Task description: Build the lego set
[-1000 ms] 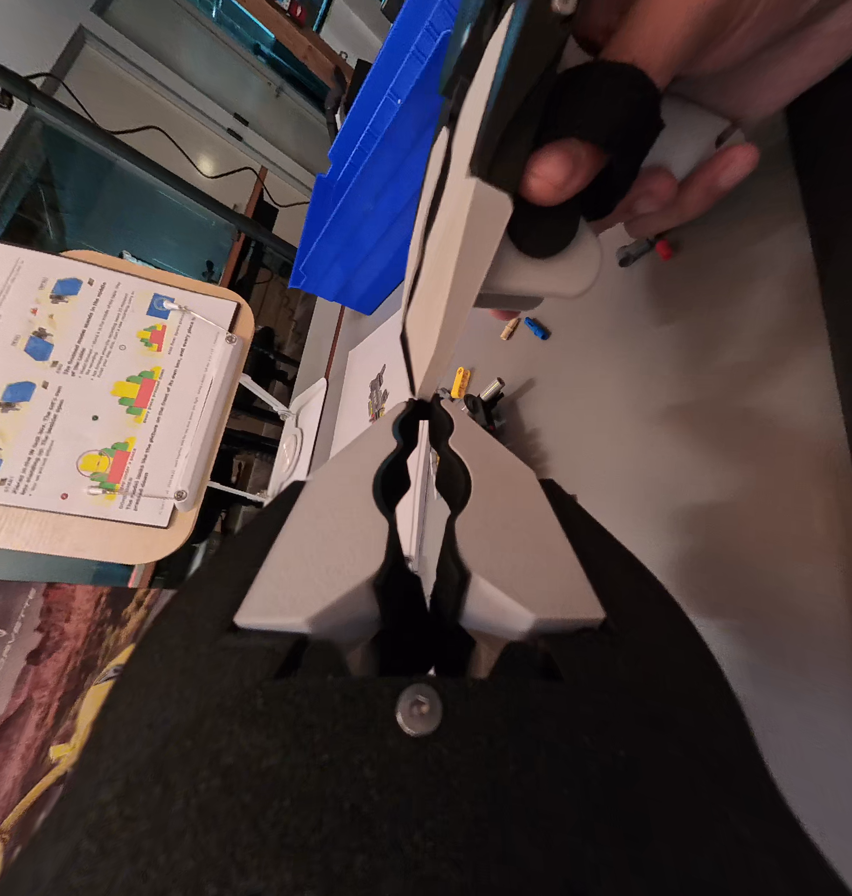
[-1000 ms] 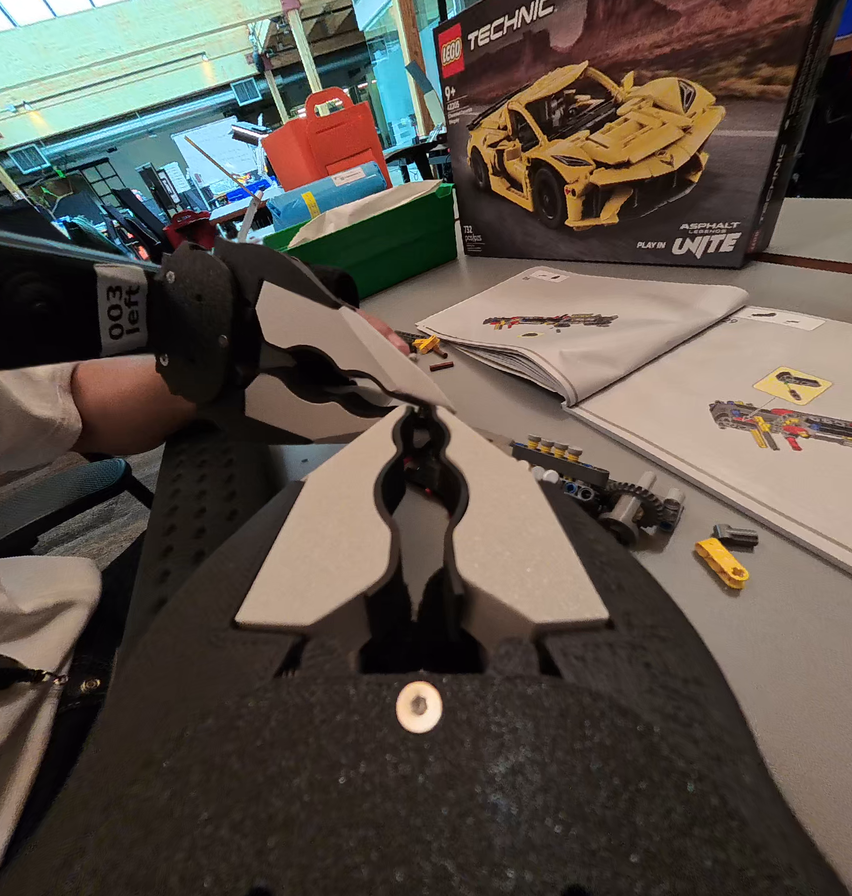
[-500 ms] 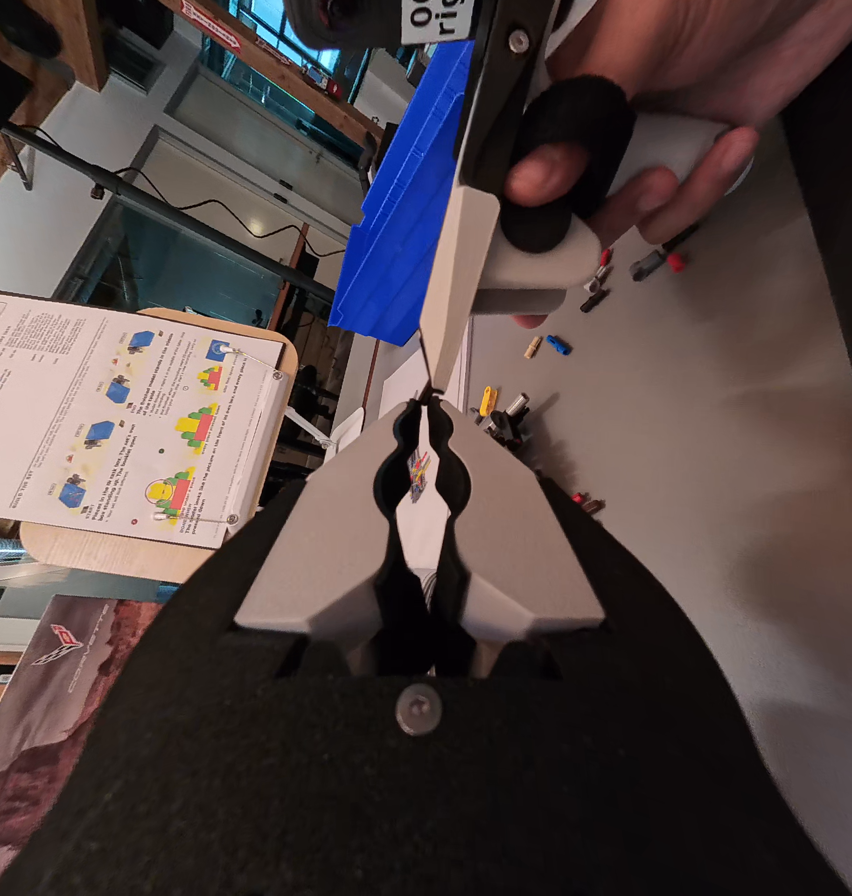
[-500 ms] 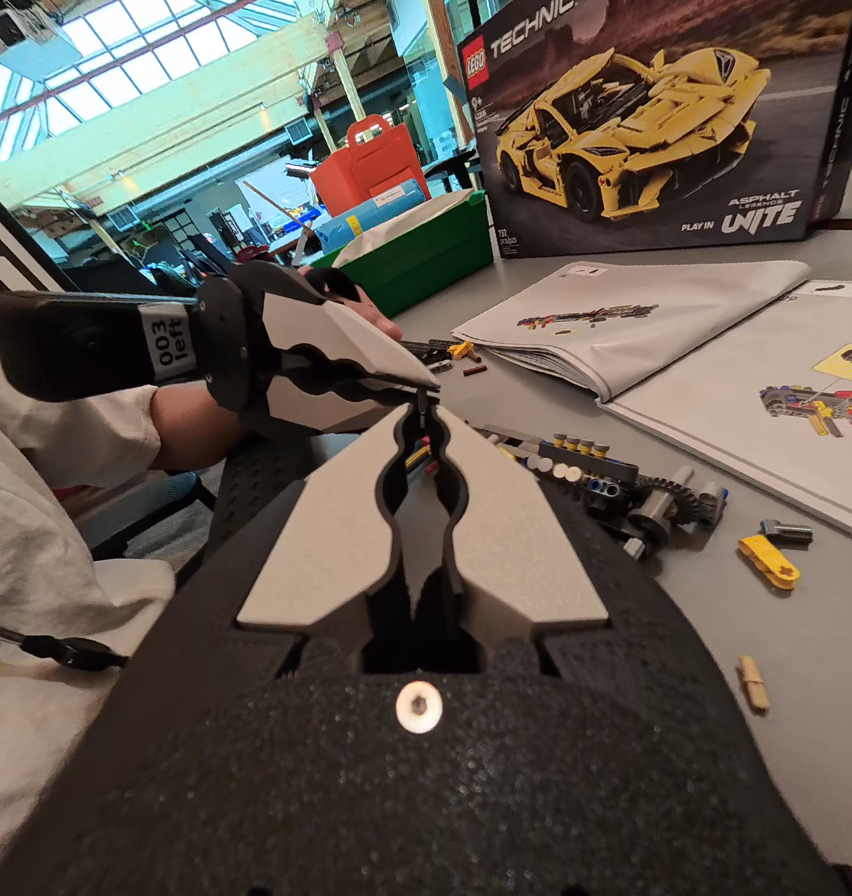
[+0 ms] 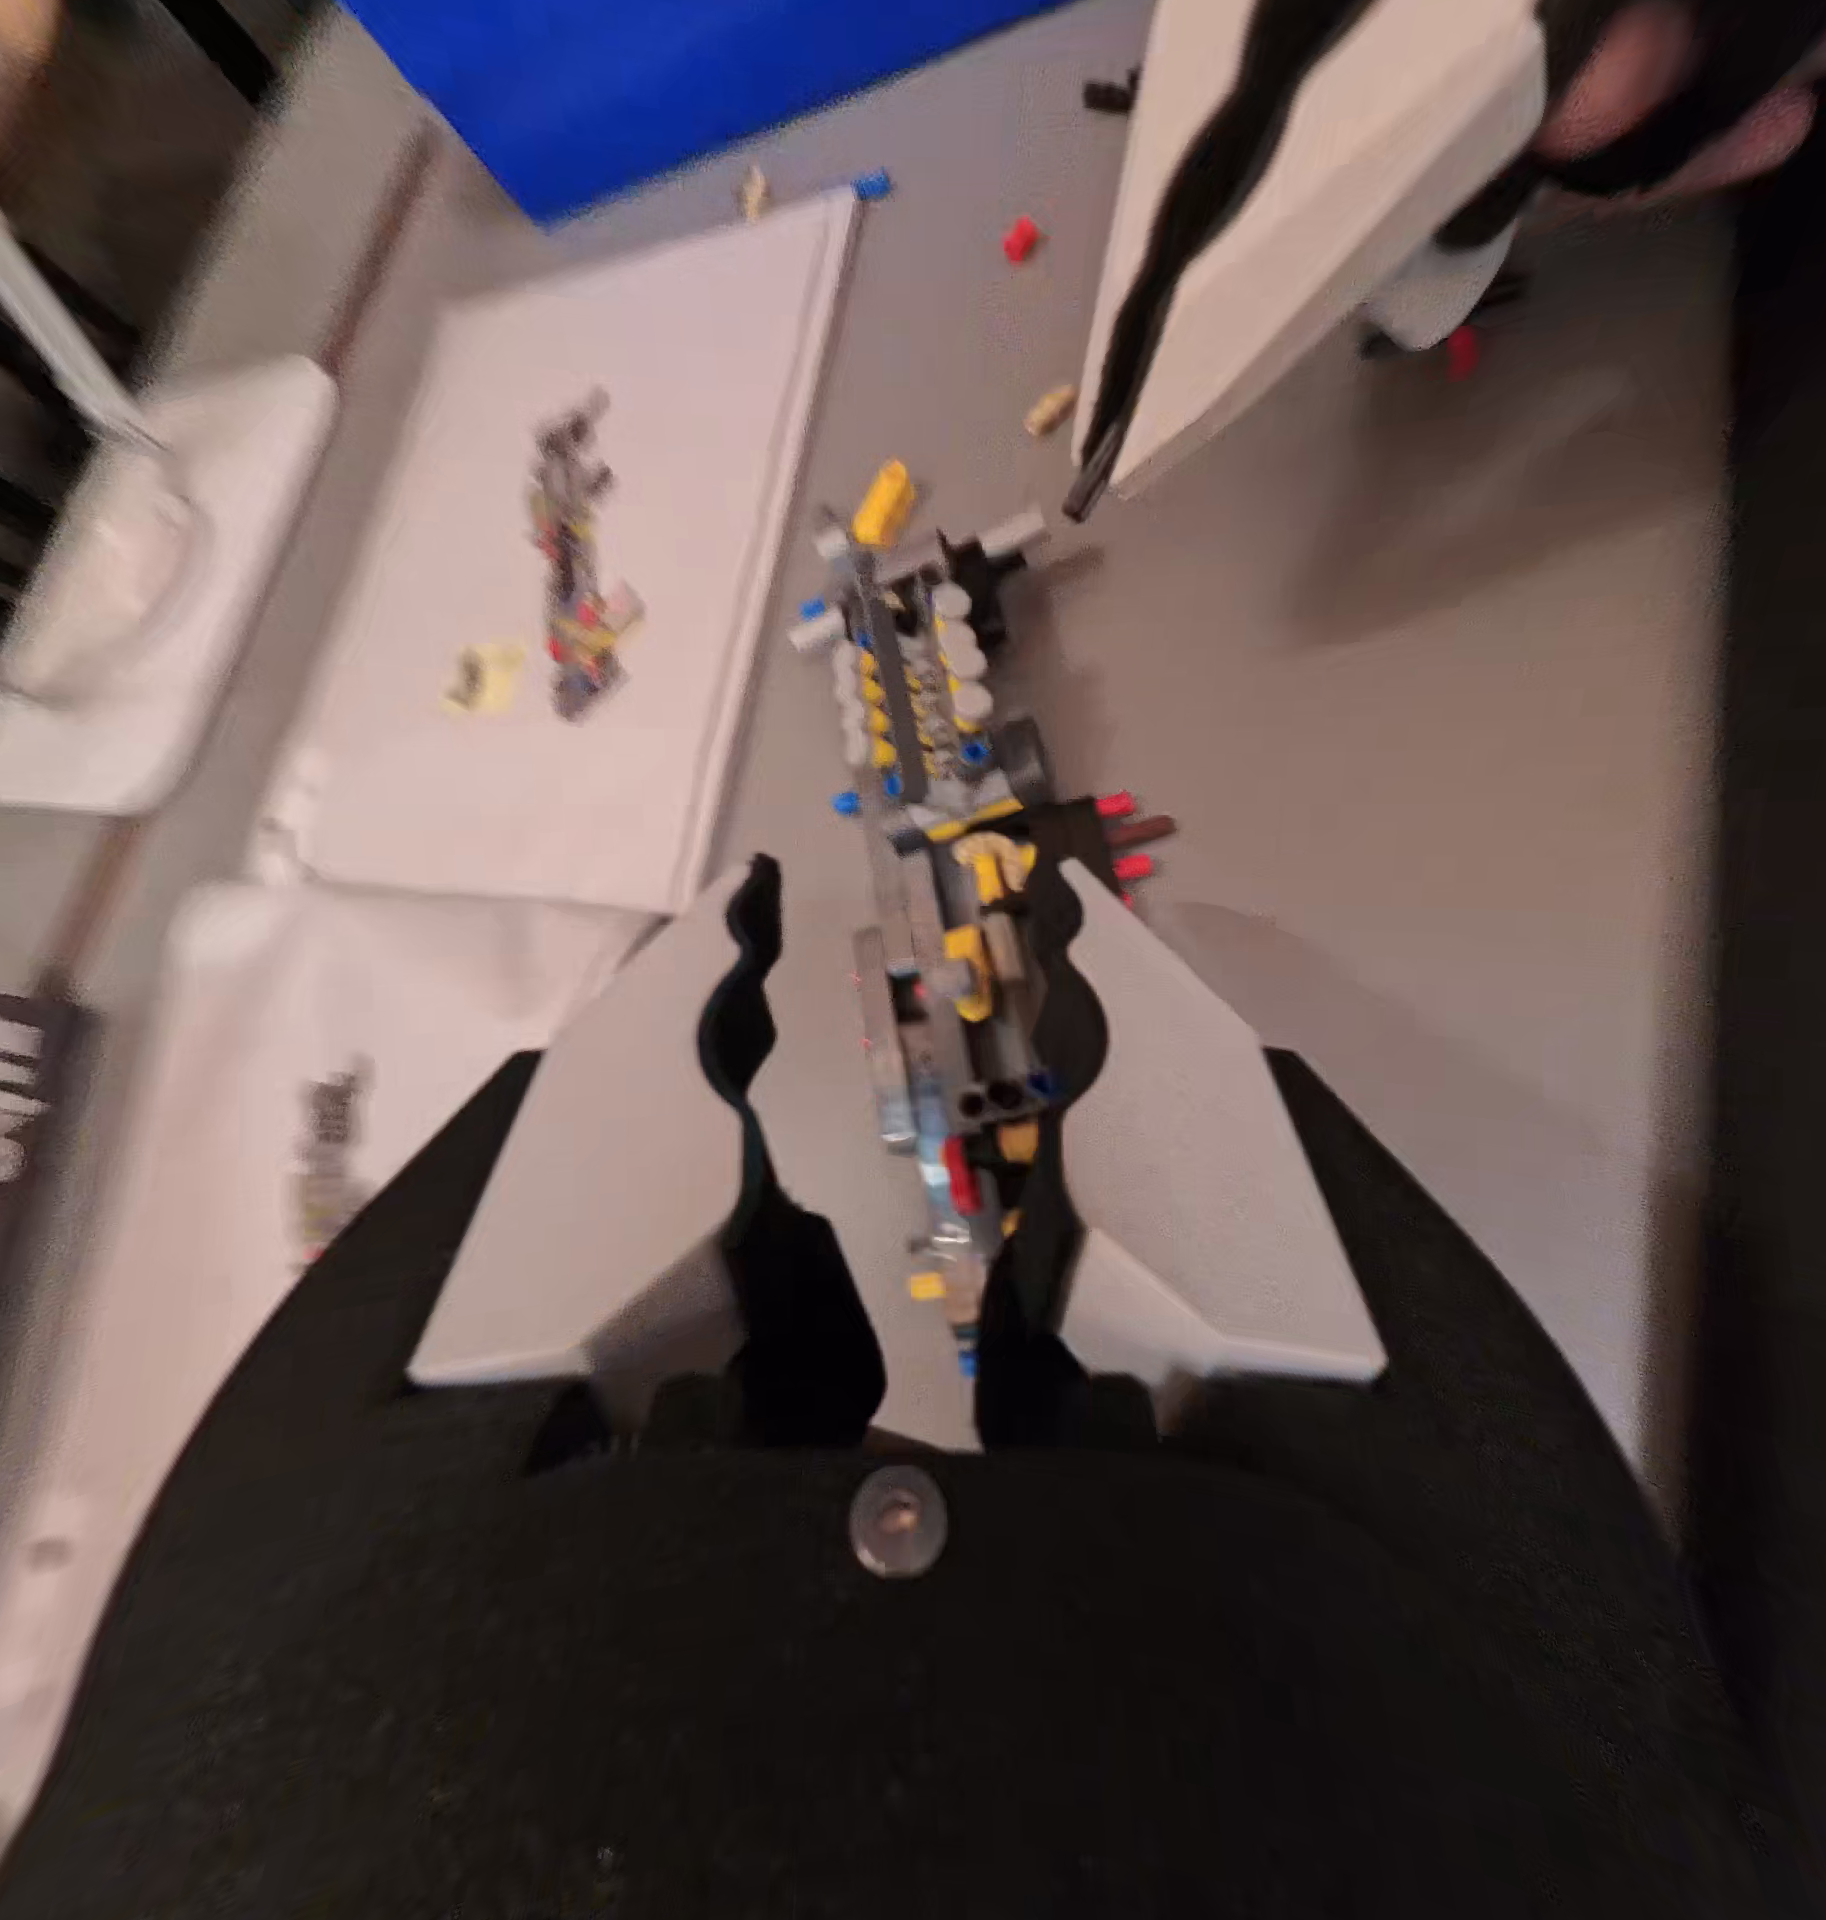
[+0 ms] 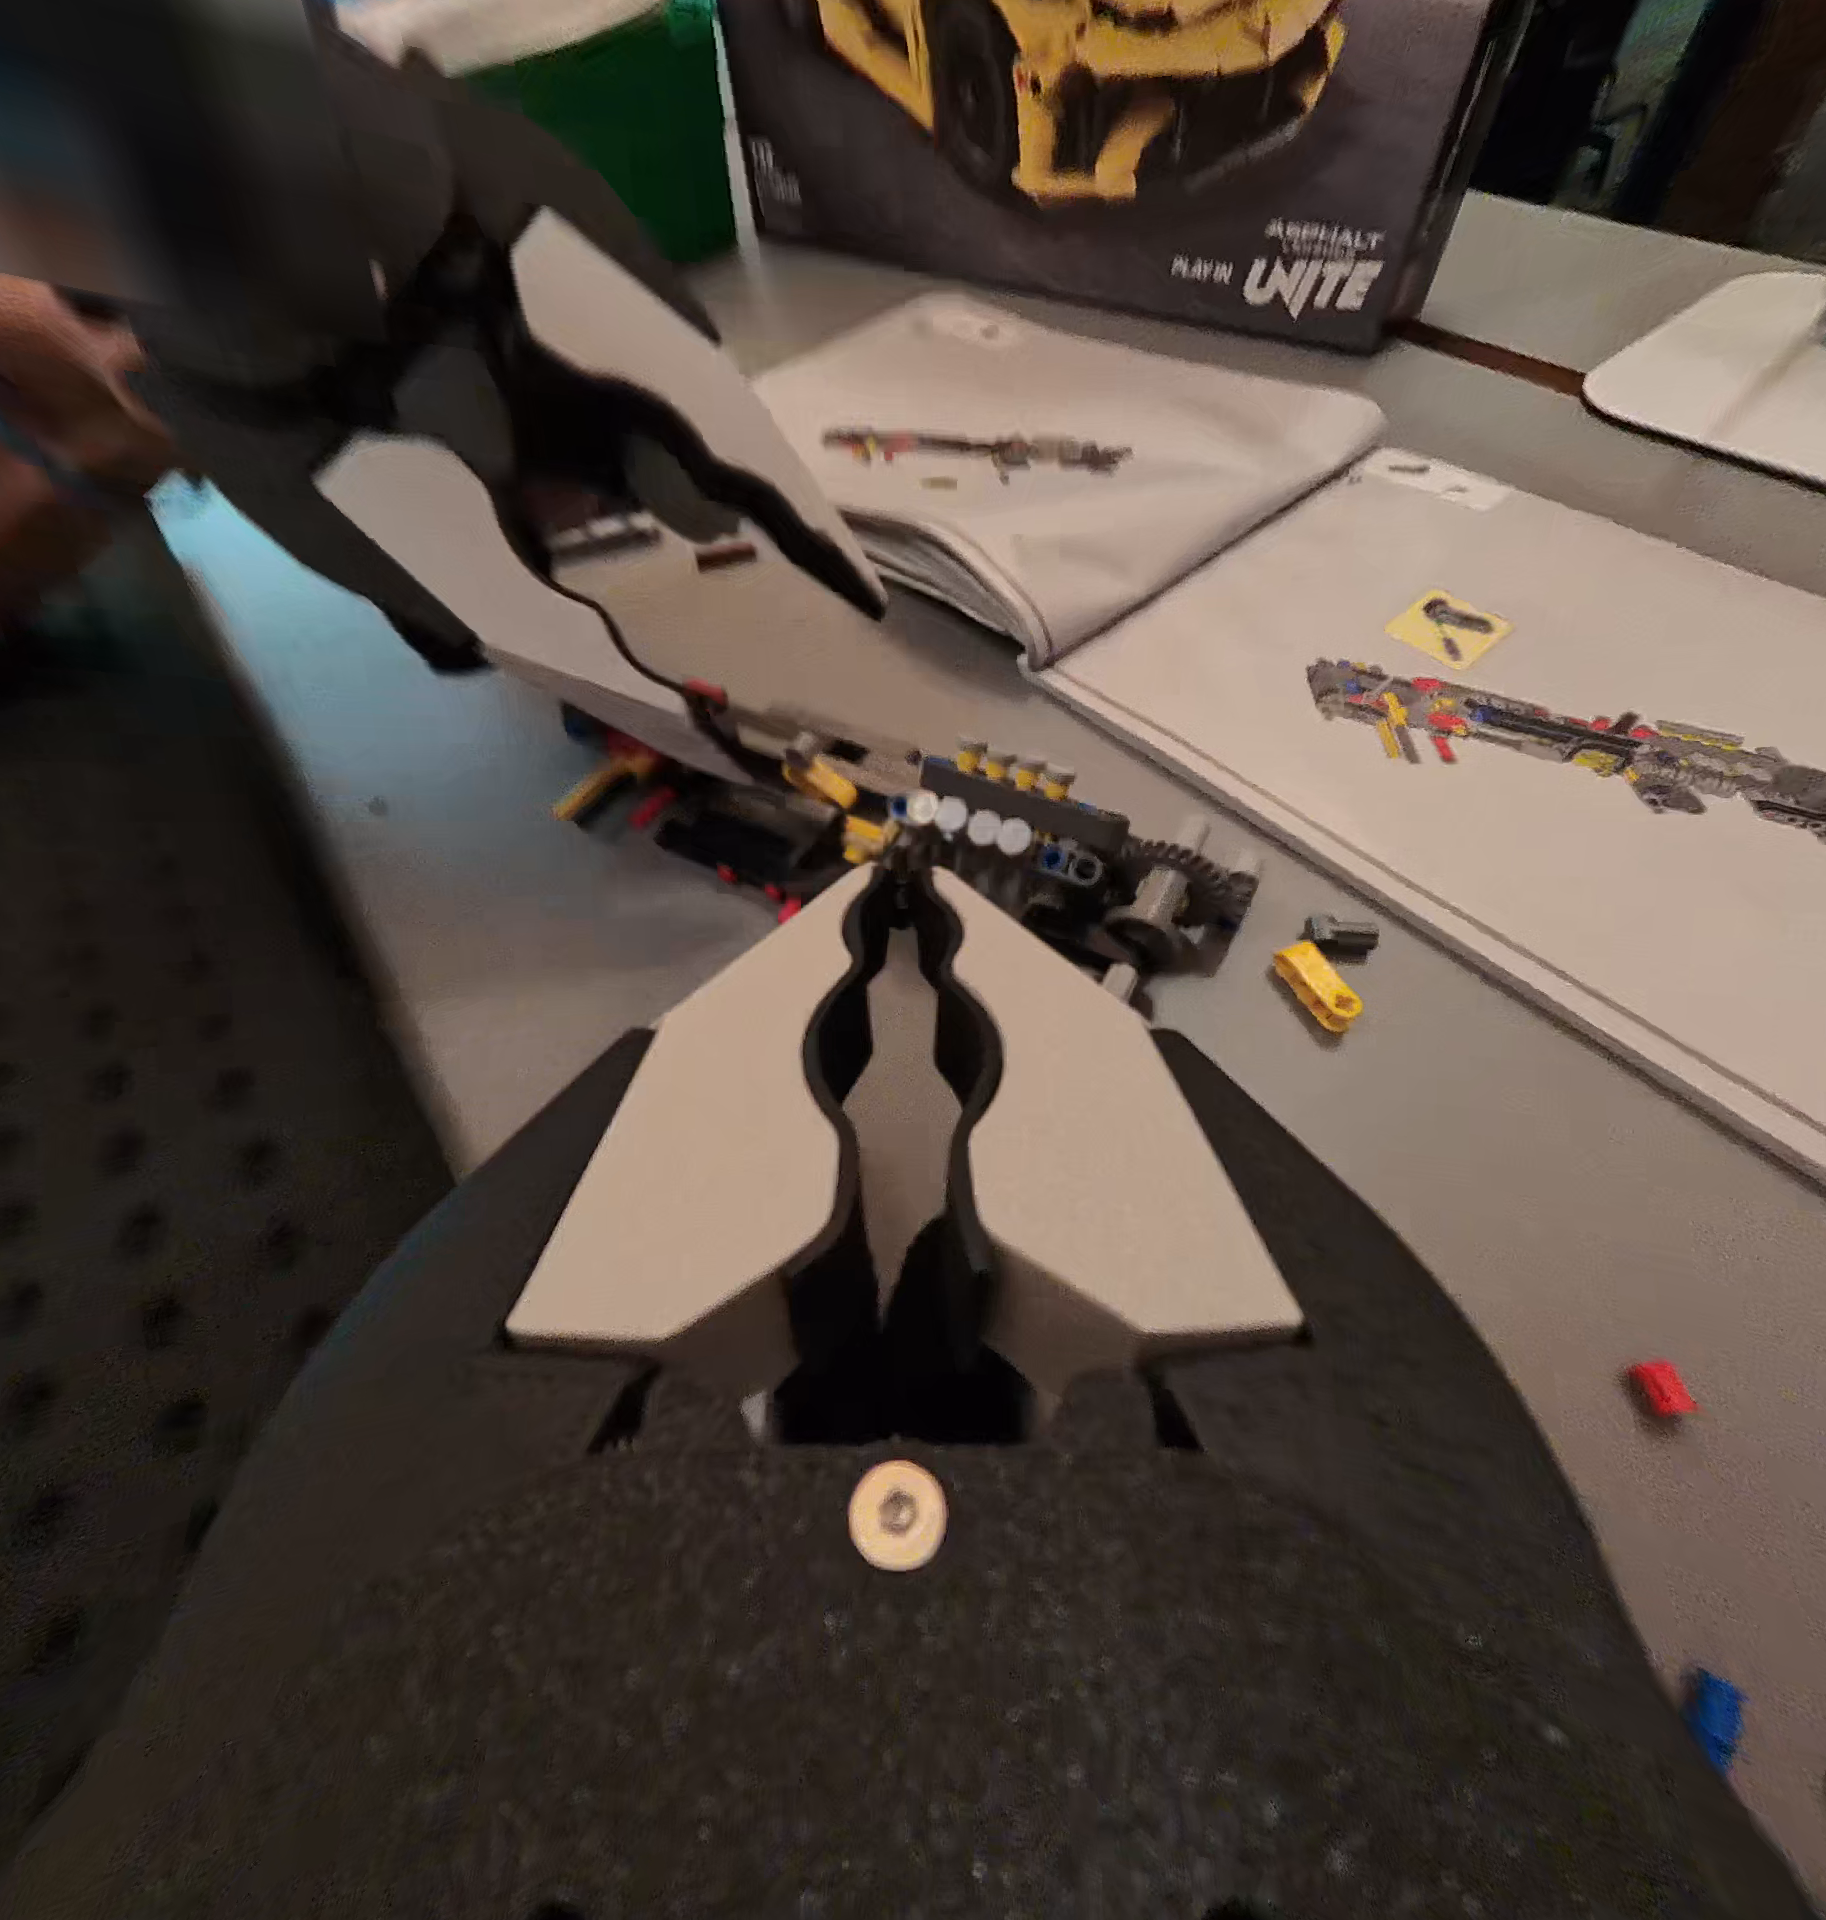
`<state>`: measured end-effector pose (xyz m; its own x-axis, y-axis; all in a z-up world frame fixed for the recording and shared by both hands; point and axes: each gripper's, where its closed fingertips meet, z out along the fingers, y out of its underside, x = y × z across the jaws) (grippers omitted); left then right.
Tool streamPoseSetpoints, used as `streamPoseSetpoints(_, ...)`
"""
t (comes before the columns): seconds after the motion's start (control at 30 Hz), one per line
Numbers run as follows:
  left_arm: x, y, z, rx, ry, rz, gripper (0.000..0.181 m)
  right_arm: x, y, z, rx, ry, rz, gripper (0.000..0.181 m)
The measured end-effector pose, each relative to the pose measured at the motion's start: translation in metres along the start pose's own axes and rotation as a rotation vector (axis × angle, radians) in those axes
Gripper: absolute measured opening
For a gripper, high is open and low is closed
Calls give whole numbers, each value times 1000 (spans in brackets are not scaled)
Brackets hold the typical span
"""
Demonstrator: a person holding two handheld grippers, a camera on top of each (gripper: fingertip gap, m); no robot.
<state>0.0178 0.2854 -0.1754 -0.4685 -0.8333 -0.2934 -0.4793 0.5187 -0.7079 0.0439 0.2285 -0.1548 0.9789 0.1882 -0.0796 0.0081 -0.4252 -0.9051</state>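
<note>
- My left tongs (image 5: 914,883) were spread wide and empty, hovering over the near end of the long grey, black and yellow lego assembly (image 5: 930,748) lying on the grey desk (image 5: 1356,779).
- My right tongs (image 6: 904,883) were nearly closed, tips pinching a small dark piece (image 6: 904,857) I could not identify, just before the assembly's row of white round pegs.
- The open white instruction booklet (image 6: 1511,831) lay beyond the assembly, and the dark set box with a yellow car (image 6: 1096,156) stood behind the booklet.
- A loose yellow connector (image 6: 1316,987) lay just right of the assembly.
</note>
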Motion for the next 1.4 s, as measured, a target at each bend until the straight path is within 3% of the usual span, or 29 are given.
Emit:
streamPoseSetpoints(0.07, 4, 8, 1, -68, 69, -42, 64, -3, 13, 8, -85, 32, -71, 4)
streamPoseSetpoints(0.13, 3, 9, 5, -116, 89, -55, 66, -7, 22, 15, -143, 41, -140, 4)
streamPoseSetpoints(0.23, 11, 18, 16, -231, 164, -67, 87, -10, 29, 19, -186, 39, -174, 4)
streamPoseSetpoints(0.5, 15, 22, 33, -346, 252, -147, 73, -11, 25, 17, -152, 11, -144, 4)
streamPoseSetpoints(0.73, 4, -9, 30, -221, 332, -312, 69, -9, 24, 16, -141, 19, -144, 4)
streamPoseSetpoints(0.8, 4, -6, 32, -239, 321, -292, 53, -9, 24, 16, -140, 21, -142, 4)
streamPoseSetpoints(1.2, 8, 5, 47, -211, 294, -264, 51, -3, 27, 19, -161, 48, -143, 4)
streamPoseSetpoints(1.3, 4, 1, 42, -169, 318, -349, 50, 0, 22, 18, -144, 63, -130, 4)
streamPoseSetpoints(1.4, -5, -20, 30, -11, 385, -536, 51, 3, 2, 12, -59, 125, -128, 4)
